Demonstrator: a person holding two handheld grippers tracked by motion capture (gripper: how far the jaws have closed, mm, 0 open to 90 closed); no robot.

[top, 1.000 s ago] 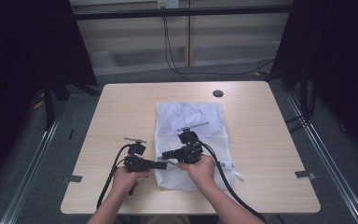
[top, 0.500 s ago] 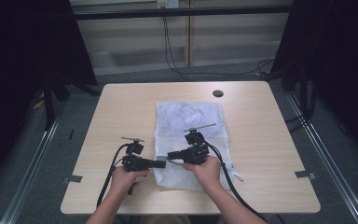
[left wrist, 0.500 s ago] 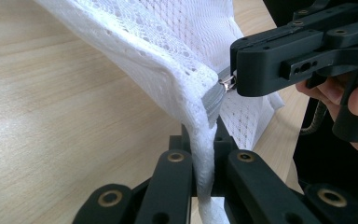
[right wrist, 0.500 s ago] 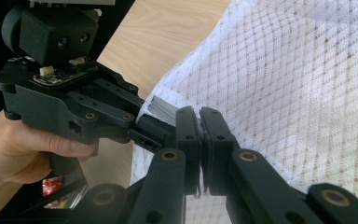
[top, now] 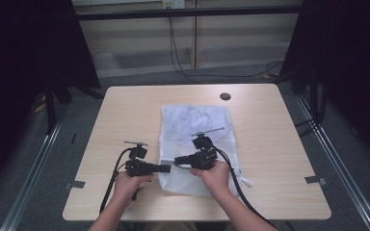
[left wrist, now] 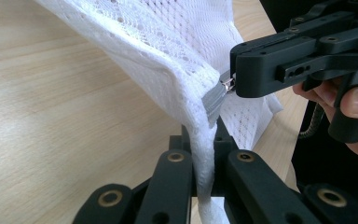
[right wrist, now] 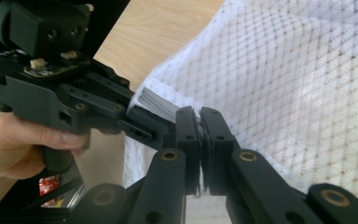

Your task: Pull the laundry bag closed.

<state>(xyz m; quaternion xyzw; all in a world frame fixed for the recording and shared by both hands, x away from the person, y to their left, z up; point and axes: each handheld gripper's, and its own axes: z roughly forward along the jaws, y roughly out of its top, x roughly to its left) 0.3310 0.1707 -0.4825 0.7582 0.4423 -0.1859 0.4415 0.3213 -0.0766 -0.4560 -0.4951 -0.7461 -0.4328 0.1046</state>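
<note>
A white mesh bag (top: 197, 120) lies flat along the middle of the table, reaching to near the front. My left gripper (top: 167, 168) is shut on the bag's left front edge. In the left gripper view the white fabric (left wrist: 168, 42) runs down between my shut jaws (left wrist: 203, 154). My right gripper (top: 178, 160) meets it tip to tip and is shut on the small metal zipper pull (left wrist: 227, 85) at the end of the grey zipper tape (left wrist: 213, 100). In the right gripper view the shut jaws (right wrist: 200, 135) hide the pull, and the mesh (right wrist: 298, 84) spreads to the right.
The wooden table (top: 125, 110) has a round cable hole (top: 225, 96) at the back. Each gripper trails a black cable (top: 113, 178) off the front edge. Black curtains stand on both sides, and metal floor rails (top: 33, 168) run beside the table.
My right gripper has drifted slightly right and toward the front edge while holding the zipper pull. The left gripper has barely moved.
</note>
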